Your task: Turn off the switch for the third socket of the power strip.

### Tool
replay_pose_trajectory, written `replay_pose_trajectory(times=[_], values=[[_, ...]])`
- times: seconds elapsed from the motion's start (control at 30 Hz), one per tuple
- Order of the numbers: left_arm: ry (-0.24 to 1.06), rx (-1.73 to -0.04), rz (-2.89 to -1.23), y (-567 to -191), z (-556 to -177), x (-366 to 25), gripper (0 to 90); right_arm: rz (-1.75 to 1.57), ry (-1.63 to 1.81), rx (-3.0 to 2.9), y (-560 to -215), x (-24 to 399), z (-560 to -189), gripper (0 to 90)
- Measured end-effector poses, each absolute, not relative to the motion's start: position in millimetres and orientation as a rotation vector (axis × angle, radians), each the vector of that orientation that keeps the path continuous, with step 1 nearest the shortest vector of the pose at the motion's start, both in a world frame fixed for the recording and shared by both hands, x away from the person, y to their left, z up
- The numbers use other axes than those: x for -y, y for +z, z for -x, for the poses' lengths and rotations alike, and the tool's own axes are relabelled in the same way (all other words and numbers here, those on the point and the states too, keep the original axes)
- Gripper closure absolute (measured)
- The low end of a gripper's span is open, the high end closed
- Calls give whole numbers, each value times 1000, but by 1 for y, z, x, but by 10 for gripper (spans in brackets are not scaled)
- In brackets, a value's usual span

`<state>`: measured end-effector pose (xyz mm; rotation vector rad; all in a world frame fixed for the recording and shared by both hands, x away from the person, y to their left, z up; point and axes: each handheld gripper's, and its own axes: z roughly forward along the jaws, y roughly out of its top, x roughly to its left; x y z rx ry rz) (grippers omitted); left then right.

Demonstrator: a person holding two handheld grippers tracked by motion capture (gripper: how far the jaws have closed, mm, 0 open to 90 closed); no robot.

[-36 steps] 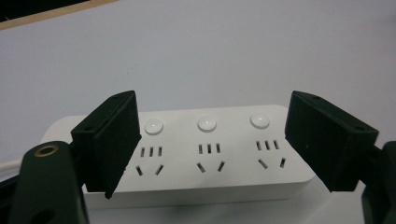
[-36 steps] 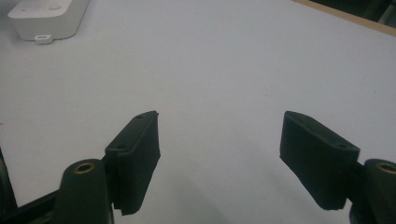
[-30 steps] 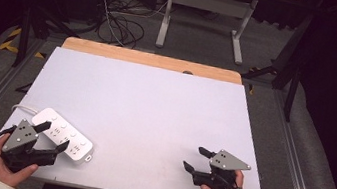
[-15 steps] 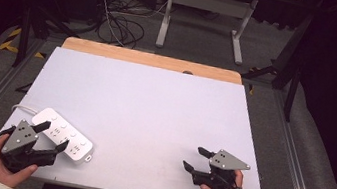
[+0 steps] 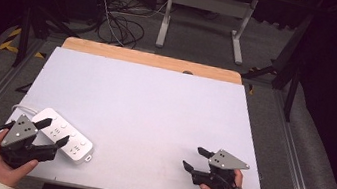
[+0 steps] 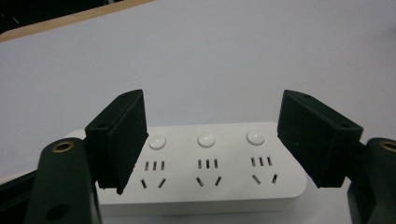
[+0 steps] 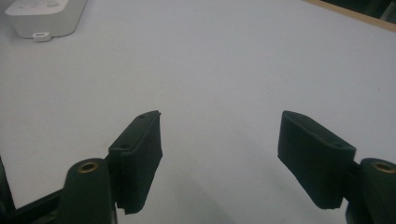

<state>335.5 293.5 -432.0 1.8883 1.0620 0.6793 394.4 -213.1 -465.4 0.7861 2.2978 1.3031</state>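
Observation:
A white power strip (image 5: 63,136) with three sockets and three round buttons lies near the front left of the white table (image 5: 144,106). My left gripper (image 5: 48,136) is open right at its near long side, its jaws wide on either side of the strip (image 6: 205,165) without touching it. At the front right my right gripper (image 5: 195,159) rests open over bare table, nothing between its jaws. From the right gripper view the strip's end (image 7: 44,14) sits far off at the top left, with my right gripper (image 7: 219,158) open.
The strip's white cable (image 5: 23,108) loops off the table's left side. A wooden strip (image 5: 151,60) runs along the far edge. Beyond it stand a metal stand (image 5: 204,9) and floor cables (image 5: 121,22). Grey rails flank the table.

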Motion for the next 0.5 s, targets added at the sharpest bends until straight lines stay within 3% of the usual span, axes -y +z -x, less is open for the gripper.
replay_pose_trajectory(times=[0.5], values=[[686, -1061, -1913, -422, -353, -286, 250, -785, 1304, -2306, -466, 212, -395, 310]])
